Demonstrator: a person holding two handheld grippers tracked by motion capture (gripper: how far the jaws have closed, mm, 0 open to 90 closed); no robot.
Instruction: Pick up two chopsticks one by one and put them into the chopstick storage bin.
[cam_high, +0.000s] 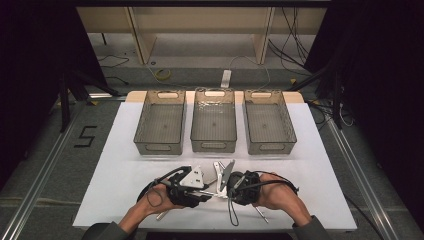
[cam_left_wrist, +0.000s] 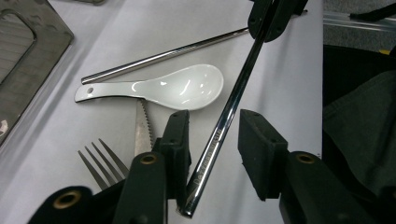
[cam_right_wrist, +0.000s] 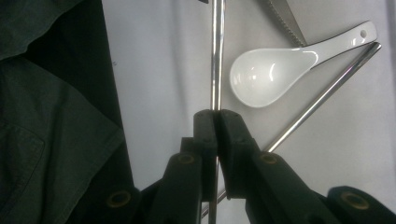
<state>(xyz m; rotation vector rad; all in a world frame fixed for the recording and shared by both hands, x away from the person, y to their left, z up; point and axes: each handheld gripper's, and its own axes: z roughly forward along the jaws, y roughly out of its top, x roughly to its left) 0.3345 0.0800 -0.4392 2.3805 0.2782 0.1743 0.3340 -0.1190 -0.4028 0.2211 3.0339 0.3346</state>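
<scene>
Right gripper (cam_right_wrist: 215, 114): jaws pressed together on a steel chopstick (cam_right_wrist: 215, 56), pinching it partway along; the rod runs straight up the right gripper view from between the pads.
Left gripper (cam_left_wrist: 212, 135): jaws spread, the same chopstick (cam_left_wrist: 229, 107) slanting through the gap; it lies against the left pad, with the right pad standing clear of it.
Held chopstick: raised off the sheet, bridging the two grippers in front of the person.
Second chopstick (cam_left_wrist: 163, 52): flat on the white sheet, just beyond the spoon.
White spoon (cam_left_wrist: 177, 87): ceramic, bowl up, lying flat beside the second chopstick.
Knife (cam_left_wrist: 142, 128): serrated blade, its tip under the spoon handle.
Fork (cam_left_wrist: 100, 161): tines beside the knife, near the left gripper.
Grey bins (cam_high: 213, 125): three in a row across the far half of the white sheet (cam_high: 125, 125), well apart from the cutlery.
</scene>
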